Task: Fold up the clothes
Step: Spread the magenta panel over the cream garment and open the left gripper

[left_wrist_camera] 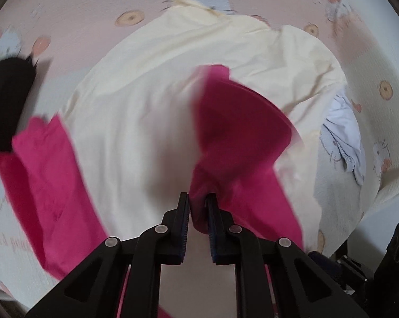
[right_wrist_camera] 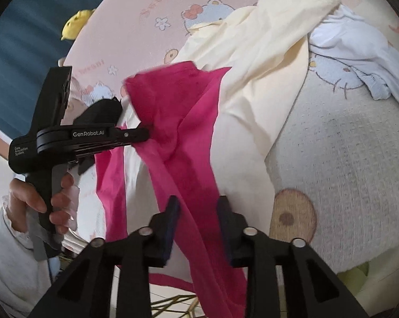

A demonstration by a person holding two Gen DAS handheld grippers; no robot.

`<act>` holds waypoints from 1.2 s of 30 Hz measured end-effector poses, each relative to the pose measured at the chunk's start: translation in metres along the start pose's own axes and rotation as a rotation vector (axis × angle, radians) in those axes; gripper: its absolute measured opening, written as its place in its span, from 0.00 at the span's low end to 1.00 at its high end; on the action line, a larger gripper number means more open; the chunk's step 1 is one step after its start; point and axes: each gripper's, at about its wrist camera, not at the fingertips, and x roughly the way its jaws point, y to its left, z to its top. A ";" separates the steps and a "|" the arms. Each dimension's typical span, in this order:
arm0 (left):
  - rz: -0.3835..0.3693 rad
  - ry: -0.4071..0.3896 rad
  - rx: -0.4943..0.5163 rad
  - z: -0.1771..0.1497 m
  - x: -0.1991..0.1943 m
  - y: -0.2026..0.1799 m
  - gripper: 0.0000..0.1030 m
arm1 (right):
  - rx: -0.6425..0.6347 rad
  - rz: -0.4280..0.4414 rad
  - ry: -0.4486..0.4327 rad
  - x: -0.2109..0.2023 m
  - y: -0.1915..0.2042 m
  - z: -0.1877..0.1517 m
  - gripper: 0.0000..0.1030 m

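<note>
Your left gripper (left_wrist_camera: 198, 204) clamps the pink garment (left_wrist_camera: 233, 122) at frame centre; the right gripper (right_wrist_camera: 198, 209) gapes around it (unpinched). Pinch next, then spread.

Soft, even daylight; strong fisheye bending with dark corners; motion blur smears the pink garment (left_wrist_camera: 239, 122) and bedsheet print.

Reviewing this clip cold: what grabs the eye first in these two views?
The bright pink garment dominates, lifted above a cream garment spread on the cartoon-print bedsheet. The left gripper is clamped on a bunch of the pink cloth, while the right gripper stands open with the cloth hanging between its fingers. A crumpled pale blue garment lies at the upper right of the right wrist view.
</note>
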 end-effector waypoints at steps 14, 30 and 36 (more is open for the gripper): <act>-0.380 0.068 -0.311 -0.024 0.004 0.053 0.12 | -0.084 -0.152 -0.065 -0.015 0.034 -0.014 0.36; -0.489 0.054 -0.555 -0.014 0.024 0.080 0.66 | -0.281 -0.392 -0.004 0.013 0.058 -0.029 0.36; -0.450 0.058 -0.502 -0.003 0.035 0.073 0.66 | -0.374 -0.517 0.013 0.034 0.068 -0.033 0.36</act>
